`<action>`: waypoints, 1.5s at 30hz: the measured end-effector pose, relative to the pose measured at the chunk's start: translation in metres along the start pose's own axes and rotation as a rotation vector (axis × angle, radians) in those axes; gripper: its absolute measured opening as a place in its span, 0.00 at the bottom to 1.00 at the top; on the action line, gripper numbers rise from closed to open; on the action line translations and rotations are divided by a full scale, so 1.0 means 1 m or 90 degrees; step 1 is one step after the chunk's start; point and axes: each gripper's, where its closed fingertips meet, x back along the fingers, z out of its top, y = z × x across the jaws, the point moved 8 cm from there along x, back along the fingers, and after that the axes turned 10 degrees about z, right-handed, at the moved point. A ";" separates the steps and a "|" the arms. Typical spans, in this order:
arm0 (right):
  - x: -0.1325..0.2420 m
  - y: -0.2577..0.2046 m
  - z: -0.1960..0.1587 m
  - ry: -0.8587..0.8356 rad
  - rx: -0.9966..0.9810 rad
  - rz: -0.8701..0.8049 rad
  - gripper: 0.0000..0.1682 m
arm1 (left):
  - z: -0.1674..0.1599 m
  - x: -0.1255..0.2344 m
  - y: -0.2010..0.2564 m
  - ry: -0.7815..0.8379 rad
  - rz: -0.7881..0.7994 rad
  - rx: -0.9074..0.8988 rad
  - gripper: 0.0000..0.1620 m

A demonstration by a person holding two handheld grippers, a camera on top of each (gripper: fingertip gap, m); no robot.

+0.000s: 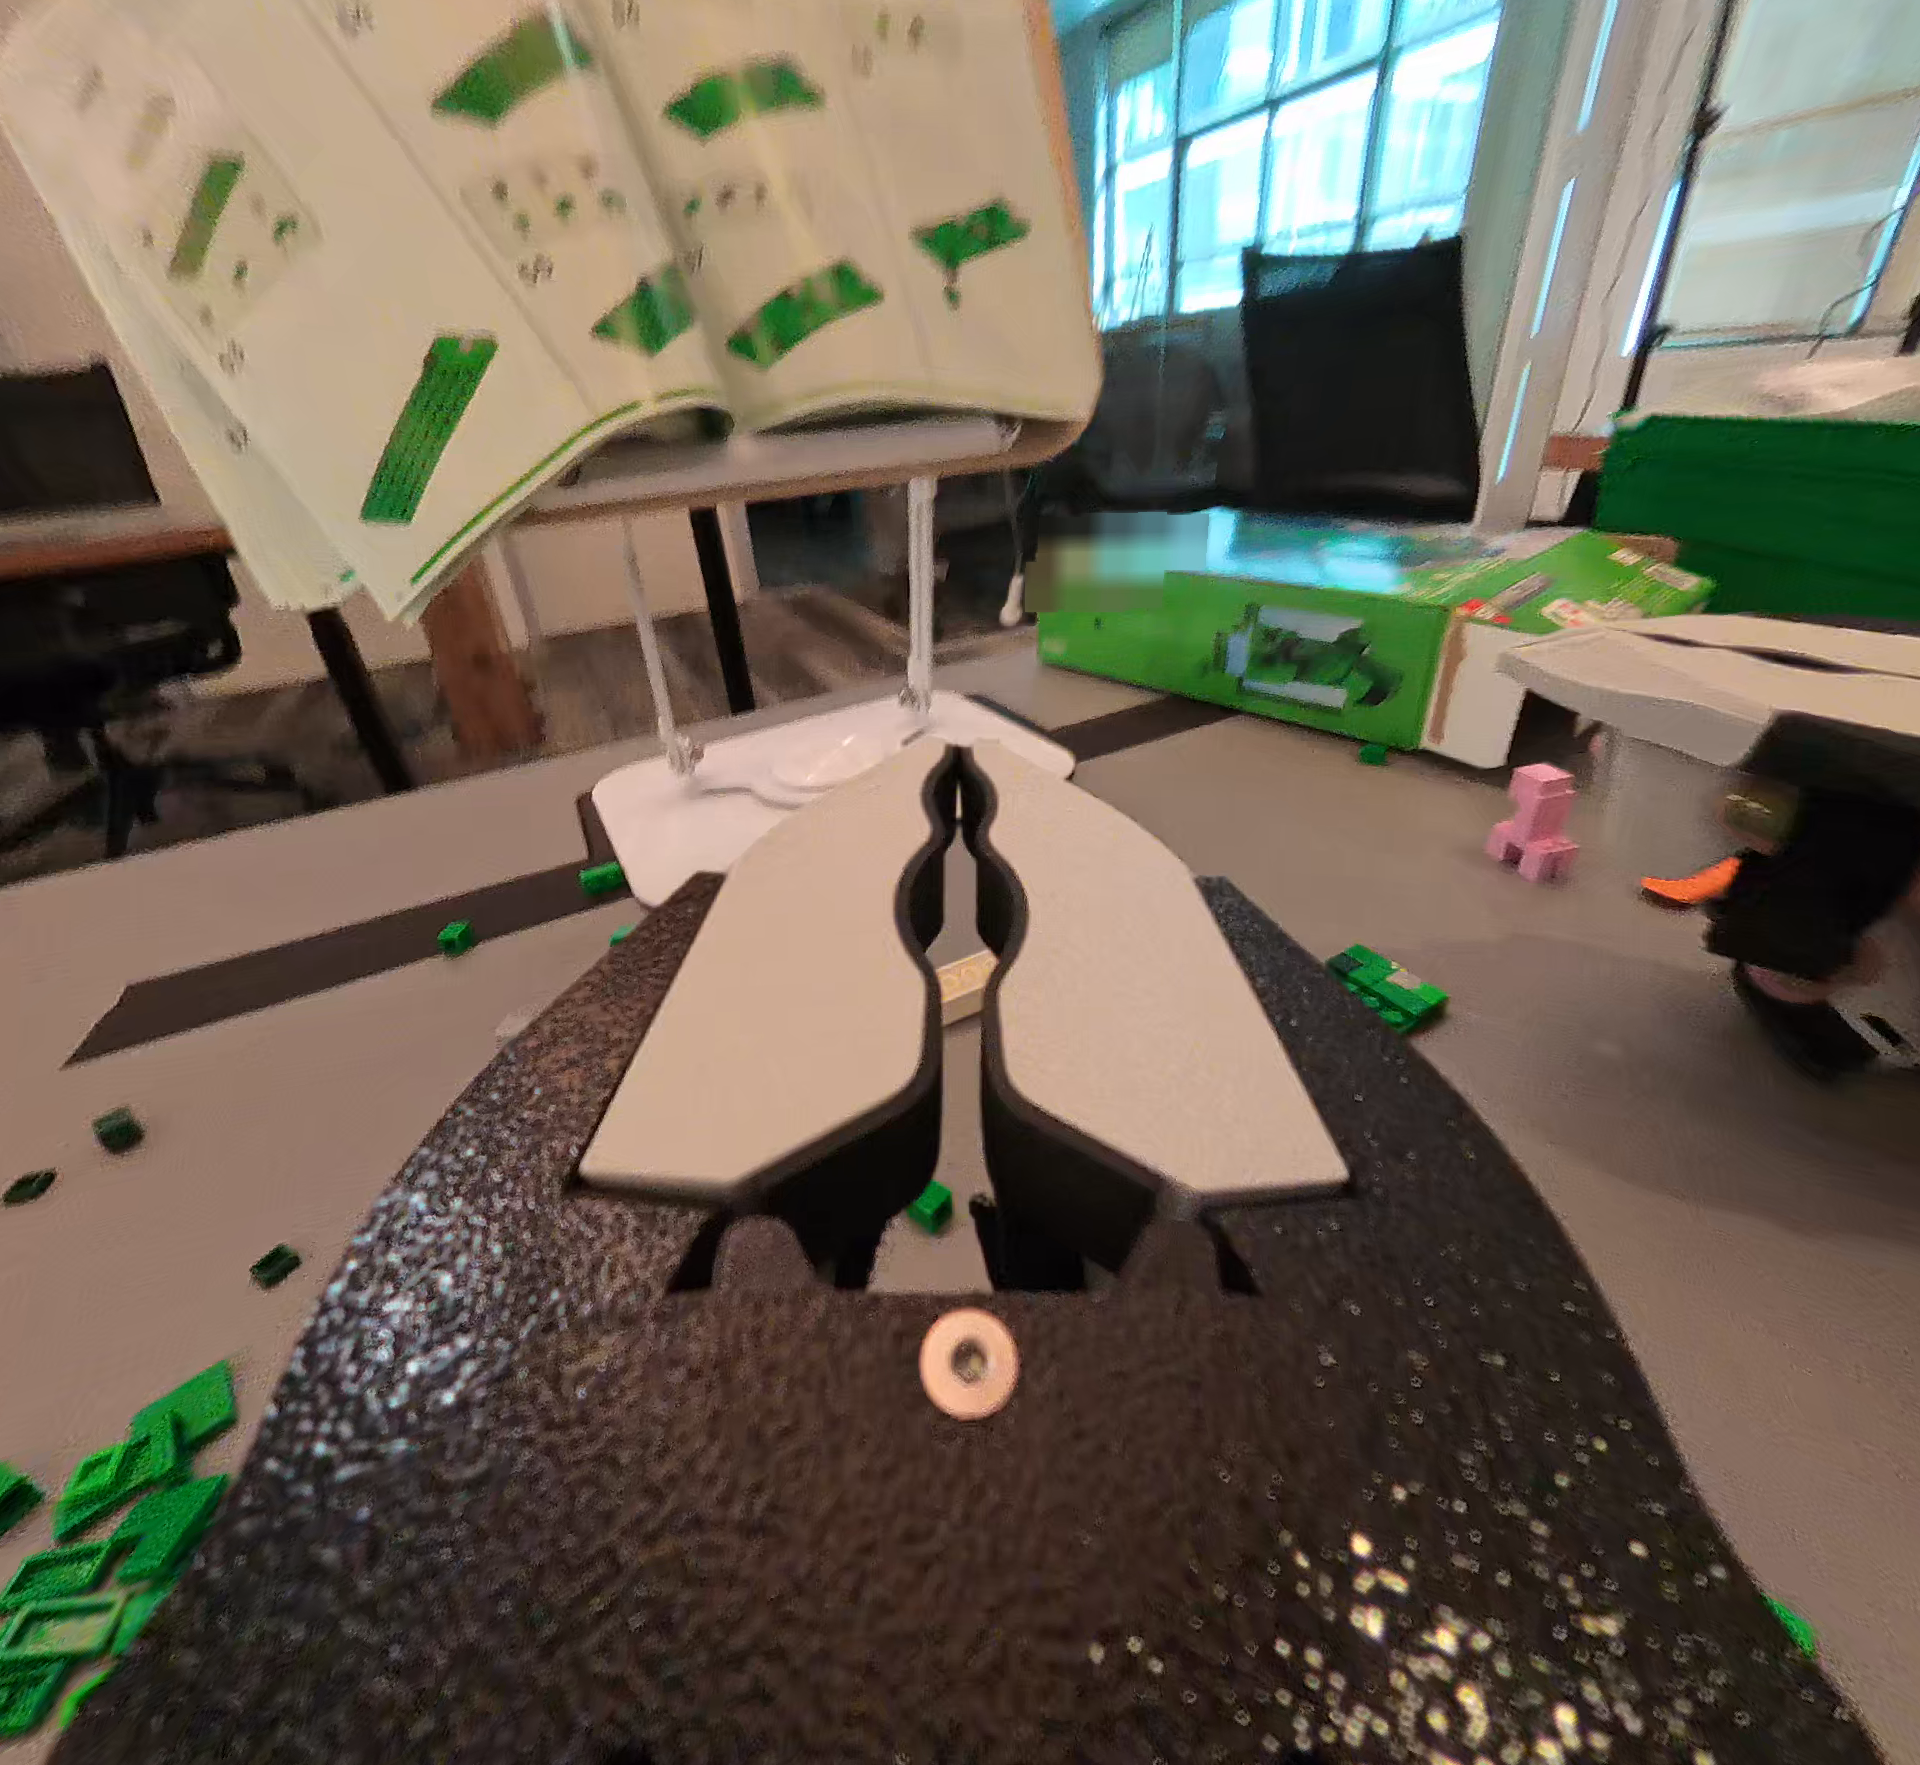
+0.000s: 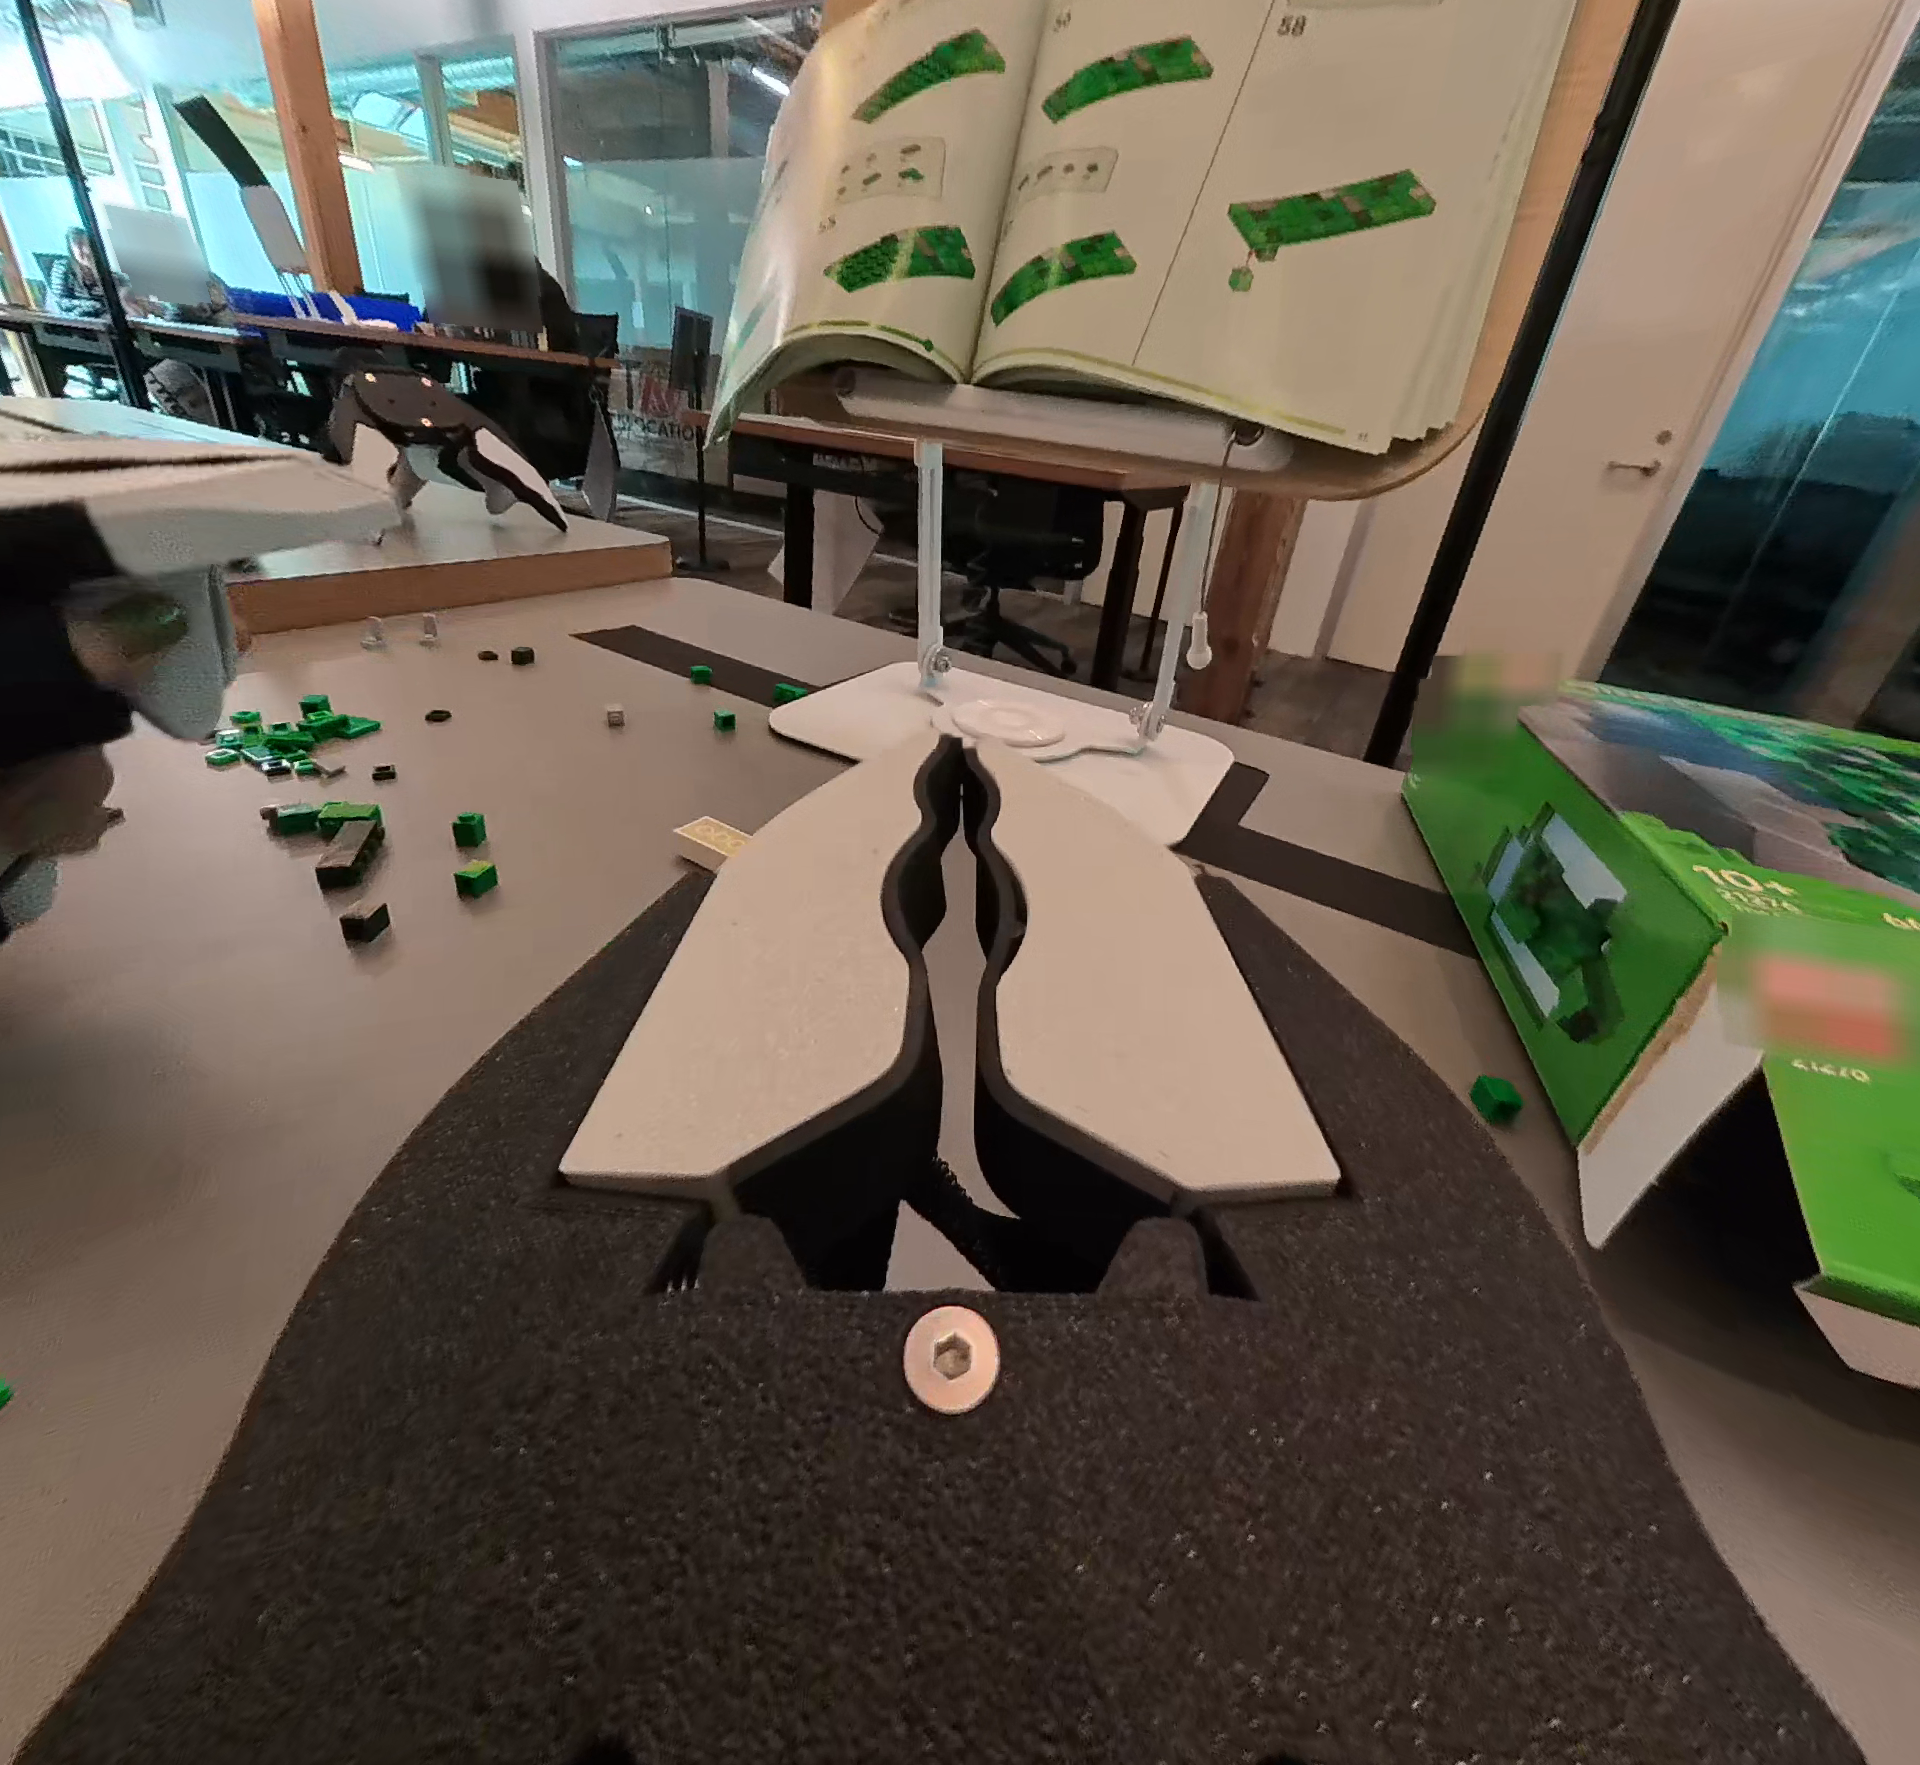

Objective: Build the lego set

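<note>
Currently both the left gripper and right gripper are seen pressed together, empty. A tan brick lies on the bench just left of the right gripper's tips, its long axis crosswise; nearer the right.

Loose bricks: small green and dark pieces scattered flat over the grey table's left part.
Green tiles: flat squares heaped together at the near left.
Tan brick: lies alone, near the scattered green bricks.
Pink figure: built, standing upright.
</note>
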 end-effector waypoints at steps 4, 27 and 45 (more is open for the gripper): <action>-0.001 -0.002 0.000 0.006 0.020 -0.005 0.00 | -0.013 -0.003 0.011 -0.028 -0.026 -0.044 0.00; -0.005 -0.008 0.001 0.014 0.069 -0.017 0.00 | -0.025 -0.010 0.030 -0.073 -0.079 -0.083 0.00; -0.006 -0.011 0.000 0.010 0.062 0.023 0.00 | -0.025 -0.011 0.031 -0.076 -0.052 -0.107 0.00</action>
